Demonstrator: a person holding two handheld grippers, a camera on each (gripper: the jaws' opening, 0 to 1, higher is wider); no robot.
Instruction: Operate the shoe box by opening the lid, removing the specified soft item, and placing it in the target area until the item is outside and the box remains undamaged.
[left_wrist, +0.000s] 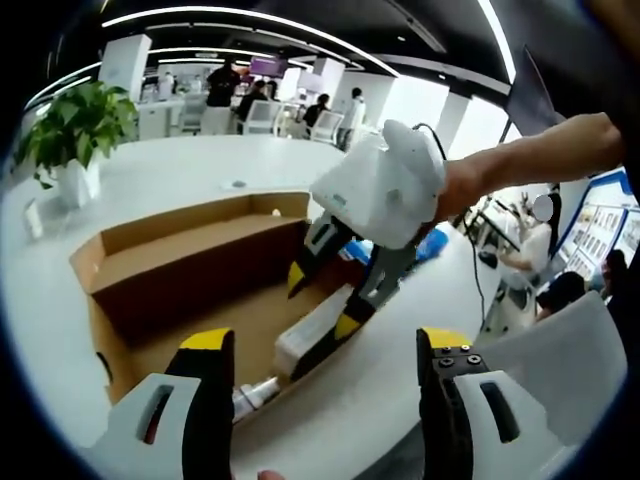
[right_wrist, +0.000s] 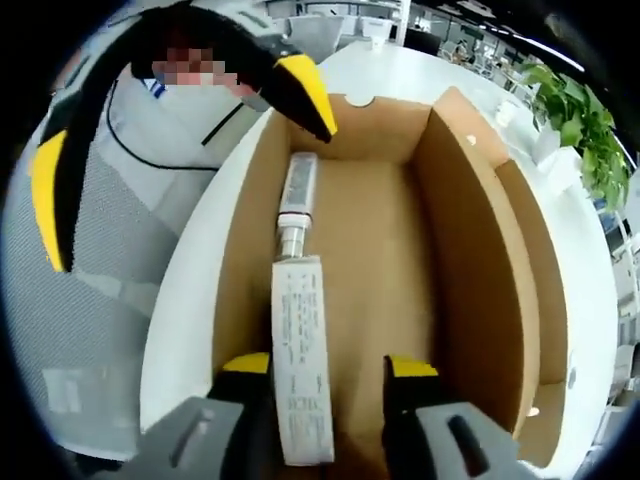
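In the left gripper view, the left gripper (left_wrist: 325, 375) hovered at the near edge of the open cardboard shoe box (left_wrist: 190, 285), its two yellow-tipped jaws set wide with nothing between them. The box lay on a white table (left_wrist: 180, 170), its lid flap standing up at the far side. Inside, a white tube (left_wrist: 310, 335) rested against the box's right wall, well ahead of this gripper's jaws and a little to the left of their gap. The right gripper (left_wrist: 325, 300) reached down into the box from the upper right, held by a person's hand (left_wrist: 470, 185); its jaws stood either side of the tube's far part. A potted plant (left_wrist: 75, 130) stood far off on the table, beyond the box. The table surface around the box lay bare on the left and near sides.

In the right gripper view, the right gripper (right_wrist: 330, 375) pointed along the box floor (right_wrist: 380, 260). The white tube (right_wrist: 300, 370) lay lengthwise between its jaws, against the left jaw, with a clear gap to the right jaw; the jaws were parted and not closed on it. The tube's silver cap end (right_wrist: 297, 205) pointed toward the far wall. The tube ran just beside the left wall (right_wrist: 245, 260); the floor to its right was open as far as the right wall (right_wrist: 470, 260). The left gripper's jaws (right_wrist: 300, 90) hung over the far left corner of the box.
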